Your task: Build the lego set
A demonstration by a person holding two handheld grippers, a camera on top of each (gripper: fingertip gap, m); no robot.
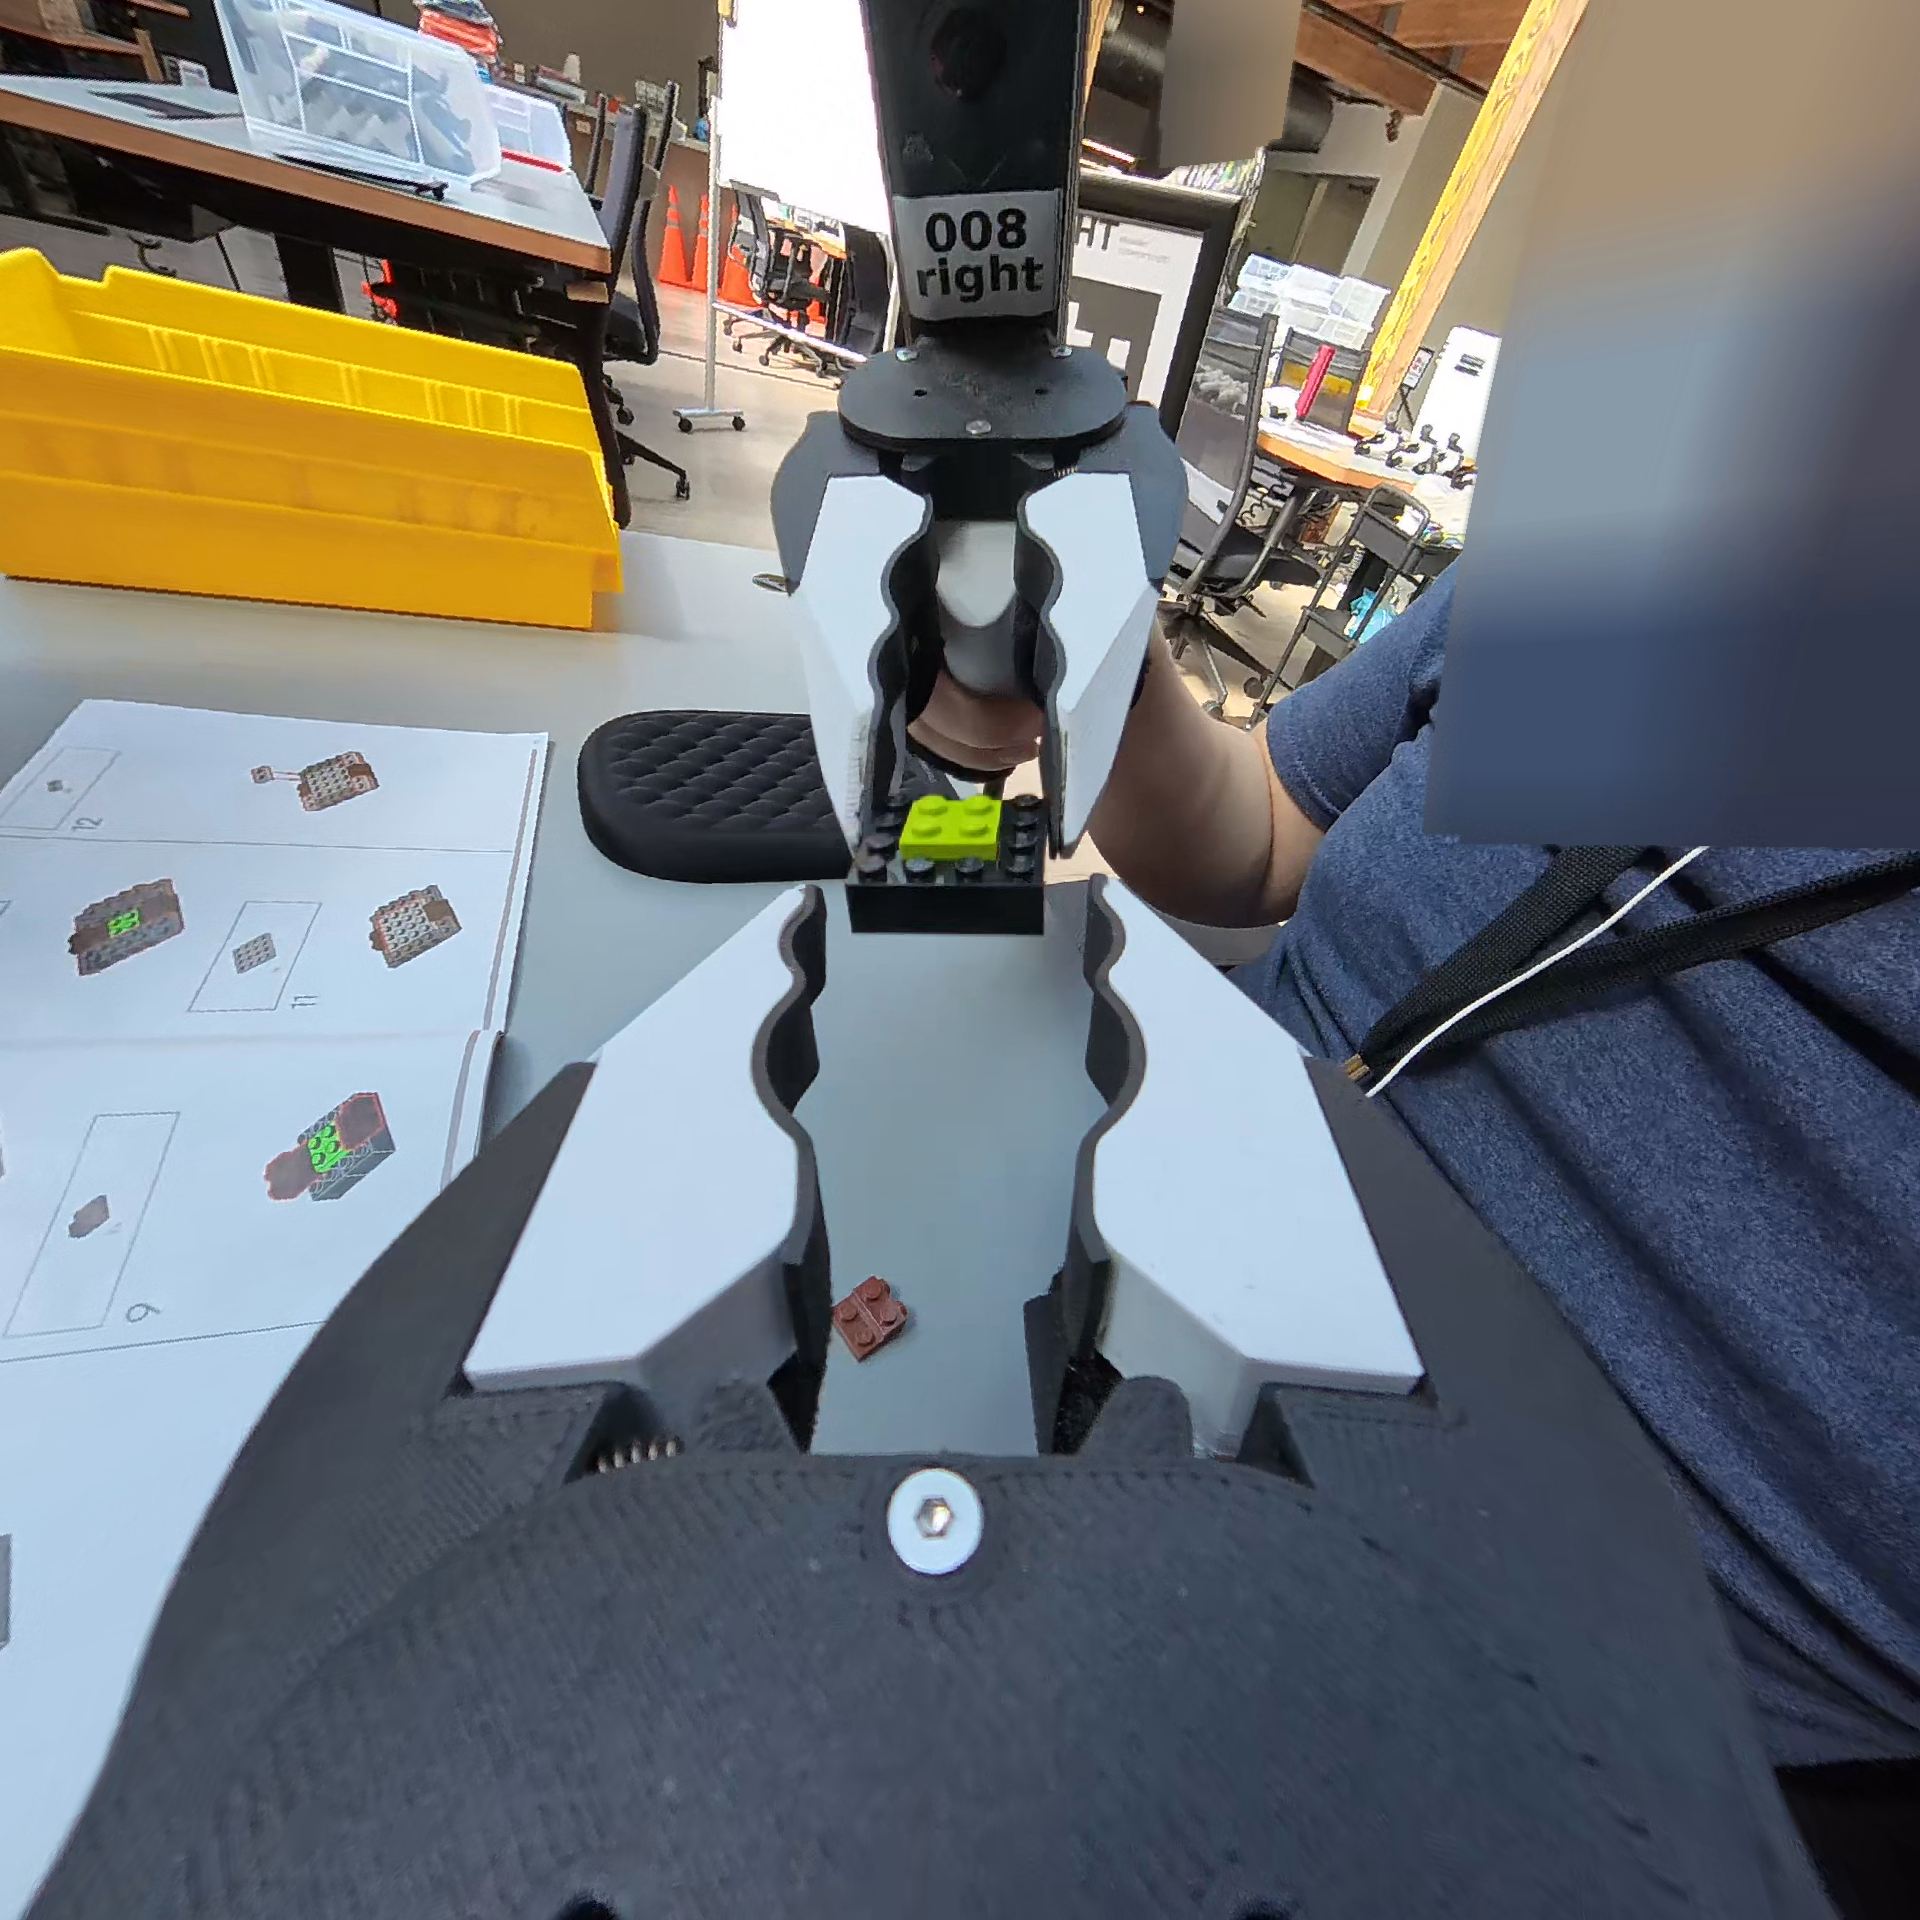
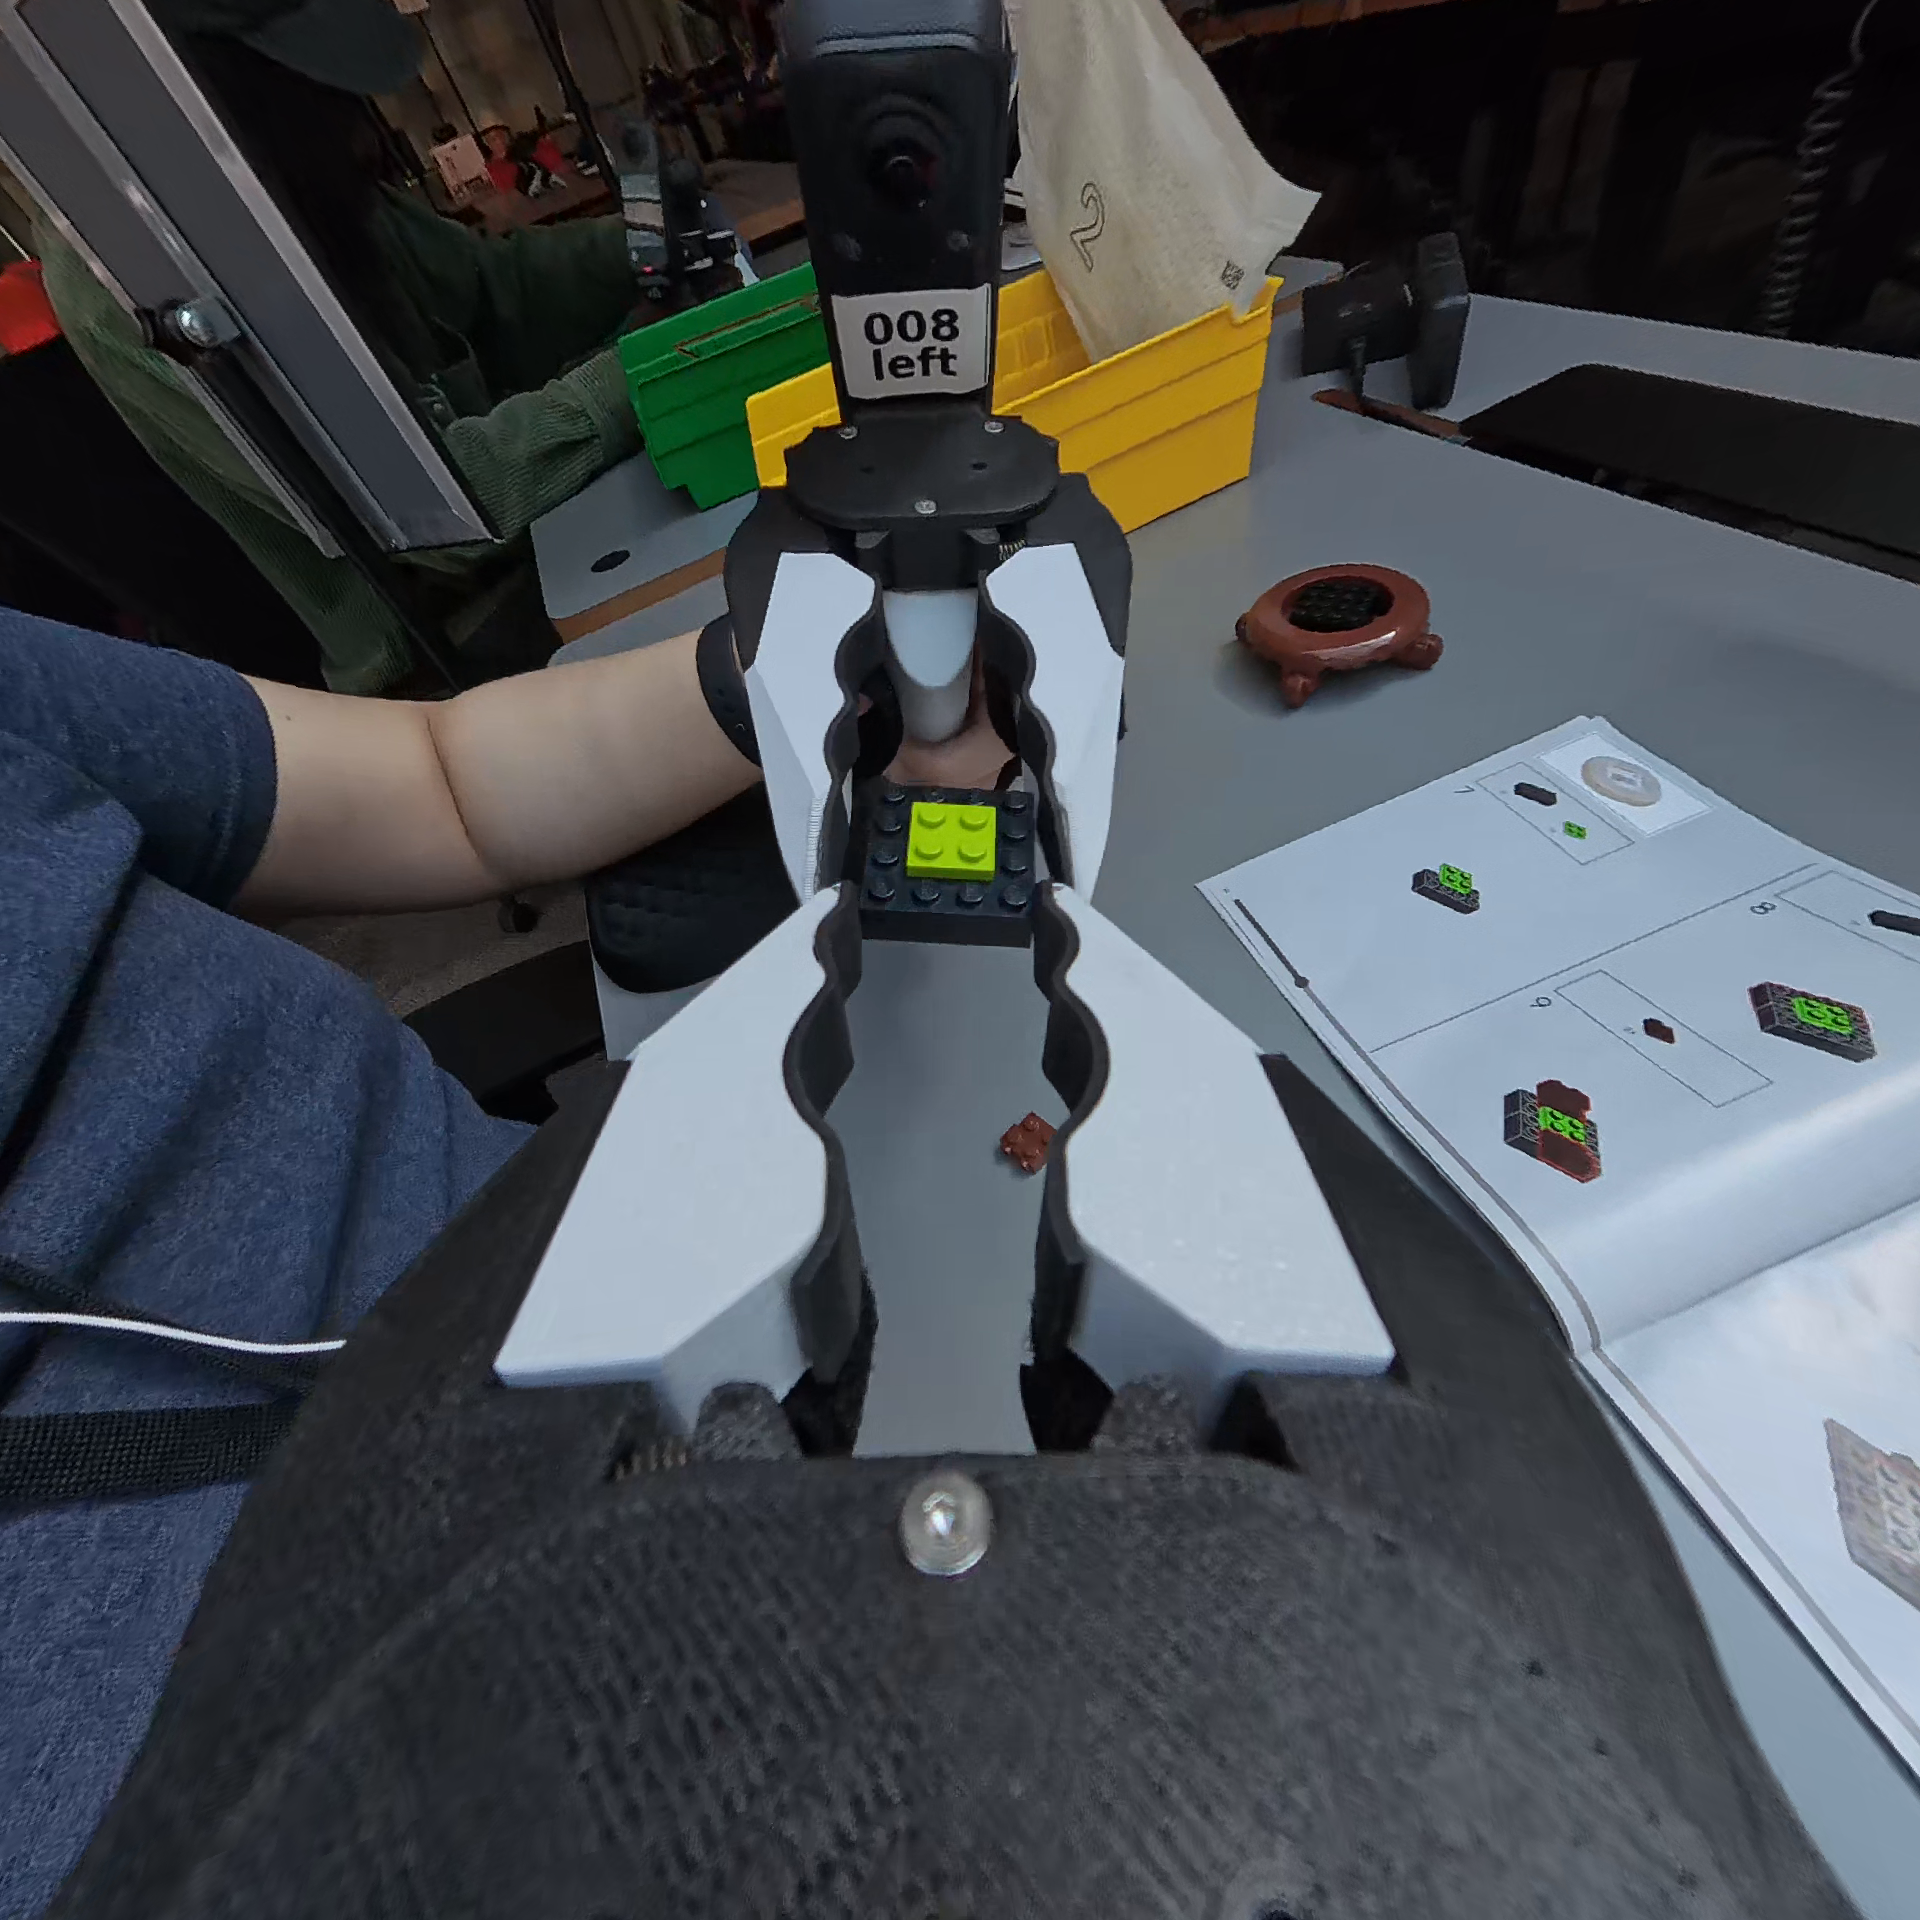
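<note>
A black lego block [image 1: 945,906] topped with a lime 2x2 plate [image 1: 951,828] sits between the facing grippers. My right gripper [image 2: 940,906] is shut on the block [image 2: 945,914], its fingertips against the block's two sides. In the left wrist view the right gripper [image 1: 961,831] comes in from the far side. My left gripper [image 1: 954,935] is open, its tips a little wider than the block and just short of it. A small brown plate [image 1: 871,1317] lies on the grey table below the left gripper's fingers; it also shows in the right wrist view [image 2: 1029,1141].
An open instruction booklet [image 1: 260,935] [image 2: 1610,1039] lies beside the grippers. A brown ring-shaped lego base [image 2: 1340,629] stands farther off. Yellow bins [image 1: 291,468] [image 2: 1143,395], a green bin [image 2: 717,384] and a black padded rest [image 1: 707,790] lie around. A person's arm [image 2: 520,790] is close. Less than 4 cm separates the two grippers' tips. From either gripper's tips it is about 15 cm to the small brown plate [image 1: 871,1317]. Seen from the right wrist view [image 2: 1030,1139] as well.
</note>
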